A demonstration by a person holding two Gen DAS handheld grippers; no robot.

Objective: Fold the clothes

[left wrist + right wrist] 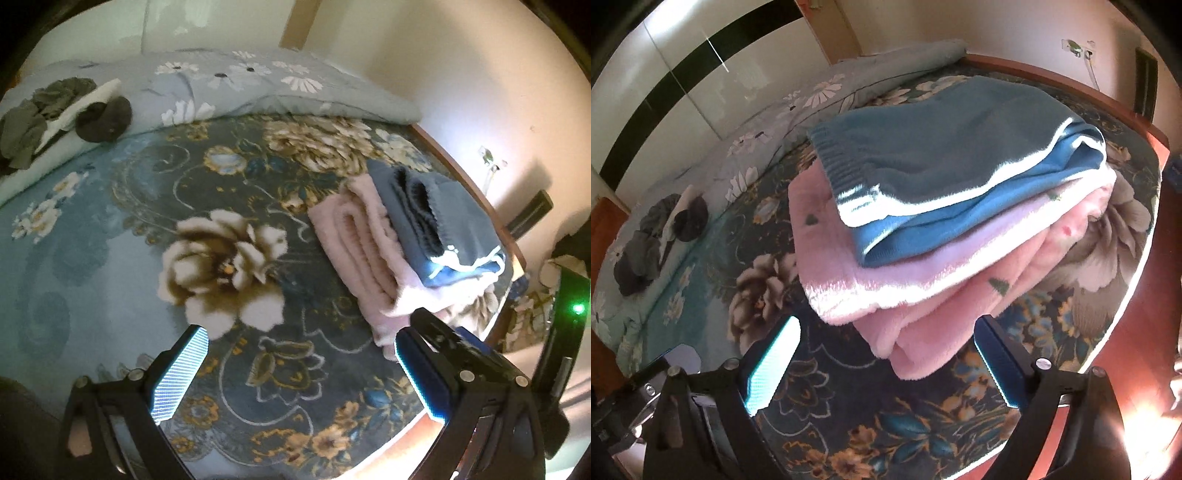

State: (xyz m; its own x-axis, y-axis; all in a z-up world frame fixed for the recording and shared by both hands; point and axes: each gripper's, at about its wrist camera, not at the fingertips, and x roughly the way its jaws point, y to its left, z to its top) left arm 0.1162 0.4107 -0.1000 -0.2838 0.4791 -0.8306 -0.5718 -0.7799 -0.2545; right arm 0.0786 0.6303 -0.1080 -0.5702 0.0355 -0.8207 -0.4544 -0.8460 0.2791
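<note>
Ahead and to the right of the left gripper [301, 350], whose black fingers carry pale striped pads, the folded blue garment [439, 218] shows teal-blue knit with white stripes and a brighter blue layer; under it the pink garment [362, 251] is fluffy pale pink with small green and red marks; the bed blanket [207, 206] is dark teal with cream-and-brown flowers, orange blossoms and pale scrolls; far ahead, the quilt [266, 85] is grey-blue with white daisies; ahead to the left, crumpled clothes [40, 114] are olive-grey and dark brown; the wall [461, 74] is cream.
</note>
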